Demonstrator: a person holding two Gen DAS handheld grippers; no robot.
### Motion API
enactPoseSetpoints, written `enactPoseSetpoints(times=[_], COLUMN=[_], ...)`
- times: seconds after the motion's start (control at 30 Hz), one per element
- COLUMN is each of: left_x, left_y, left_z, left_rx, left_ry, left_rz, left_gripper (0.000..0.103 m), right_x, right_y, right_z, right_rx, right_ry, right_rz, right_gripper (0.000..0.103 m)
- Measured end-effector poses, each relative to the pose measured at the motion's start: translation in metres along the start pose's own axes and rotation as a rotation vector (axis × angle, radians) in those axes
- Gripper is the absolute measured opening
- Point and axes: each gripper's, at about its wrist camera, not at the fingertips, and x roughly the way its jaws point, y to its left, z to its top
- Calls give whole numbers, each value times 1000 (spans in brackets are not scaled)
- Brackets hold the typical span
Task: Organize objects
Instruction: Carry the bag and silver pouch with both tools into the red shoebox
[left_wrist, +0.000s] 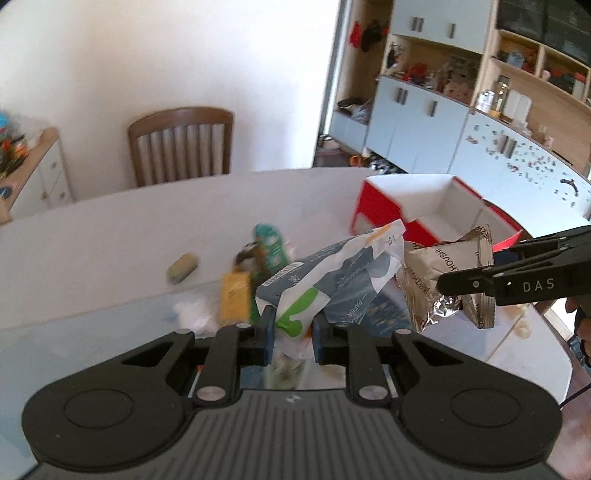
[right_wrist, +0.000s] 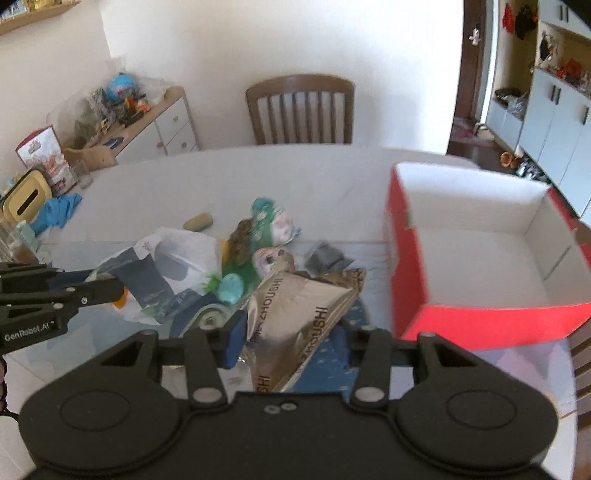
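Observation:
My left gripper (left_wrist: 293, 330) is shut on a white, grey and green paper pouch (left_wrist: 332, 280) and holds it above the table; the pouch also shows in the right wrist view (right_wrist: 166, 266). My right gripper (right_wrist: 291, 332) is shut on a beige and silver foil snack bag (right_wrist: 306, 314), lifted left of the open red box (right_wrist: 480, 236). In the left wrist view the foil bag (left_wrist: 439, 280) hangs in front of the red box (left_wrist: 424, 206), held by the right gripper (left_wrist: 465, 284).
A pile of packets (right_wrist: 258, 236) lies mid-table, with a green packet (left_wrist: 271, 245), a yellow packet (left_wrist: 234, 299) and a small beige oval object (left_wrist: 181, 267). A wooden chair (right_wrist: 300, 110) stands behind the white table (right_wrist: 332, 177). Blue cloth (right_wrist: 59, 210) lies at the left edge.

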Motion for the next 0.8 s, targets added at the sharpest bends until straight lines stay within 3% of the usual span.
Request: enactPoseSetpoints(times=[0.43,0.8], left_x=[42,109], left_y=[-110,-189], left_z=[69,112], left_rx=[89,129], left_ry=[-53,-32], left_rz=[-24,-6], left_gripper=[19,19], right_x=[-38,-29], right_y=[-97,-186], right_z=[19,38], right_rx=[7,13], right_ry=[-81,-101], right_rz=[-41,-76], right_gripper=[46,46])
